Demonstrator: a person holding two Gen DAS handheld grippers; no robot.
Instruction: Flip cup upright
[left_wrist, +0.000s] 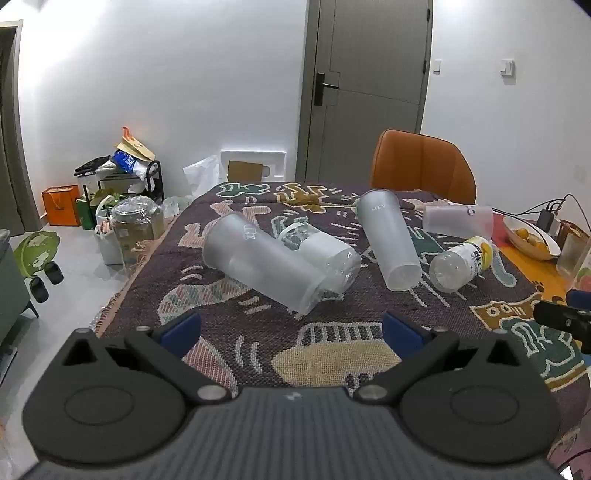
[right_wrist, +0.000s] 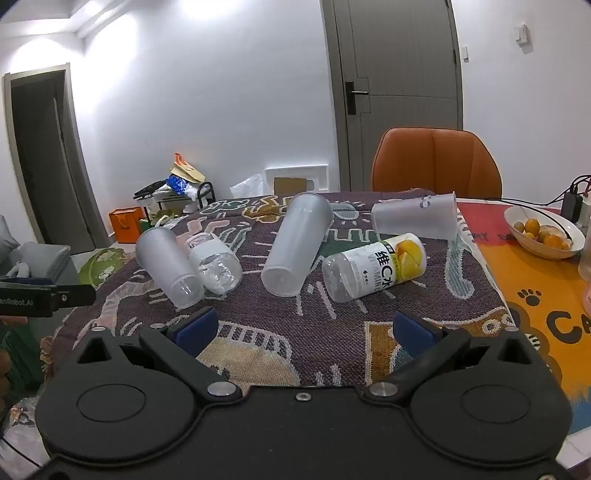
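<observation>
Both grippers, left (left_wrist: 291, 328) and right (right_wrist: 304, 326), spread wide, empty. Risk: nudging cup (left_wrist: 258, 264) against bottle (left_wrist: 325, 254), rolling both away.

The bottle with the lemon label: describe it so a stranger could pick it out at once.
Start at the orange chair behind the patterned blanket. In front of it, toward the blanket's right side, the lemon-label bottle lies on its side, next to the middle frosted cup. Alone here, it carries a yellow fruit picture and black lettering.
</observation>
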